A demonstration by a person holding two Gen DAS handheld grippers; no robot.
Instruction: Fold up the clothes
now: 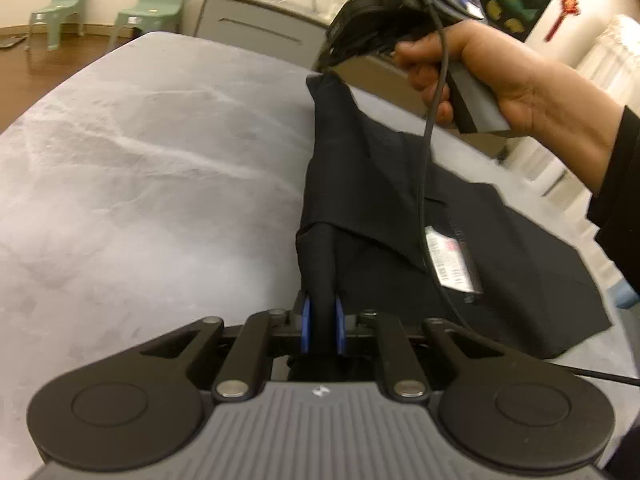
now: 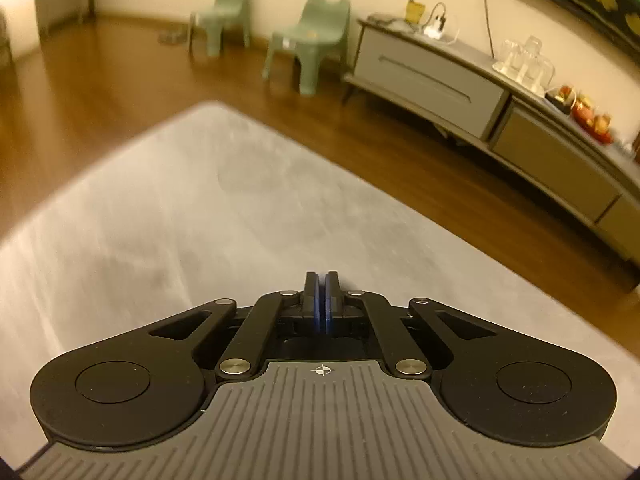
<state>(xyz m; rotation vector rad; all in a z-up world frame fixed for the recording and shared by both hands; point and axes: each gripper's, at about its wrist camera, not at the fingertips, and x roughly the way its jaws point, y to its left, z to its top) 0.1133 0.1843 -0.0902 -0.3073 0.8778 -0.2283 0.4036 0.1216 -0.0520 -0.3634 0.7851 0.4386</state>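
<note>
A dark navy garment [image 1: 360, 184] lies on the right part of the grey padded surface [image 1: 140, 160], with a white label [image 1: 450, 264] showing. Its left edge is pulled up off the surface. My left gripper [image 1: 321, 320] is shut on a thick roll of that edge, which sits between the blue pads. The far corner rises to a peak at the tip of my right gripper [image 1: 324, 70], held by a hand [image 1: 500, 80]. In the right wrist view the right gripper [image 2: 321, 280] has its pads pressed together, and no cloth shows past them.
A black cable [image 1: 424, 180] hangs from the right gripper across the garment. Beyond the surface's far edge are wooden floor, two green chairs [image 2: 316, 40] and a long grey cabinet [image 2: 440, 80] with glasses and small items on top.
</note>
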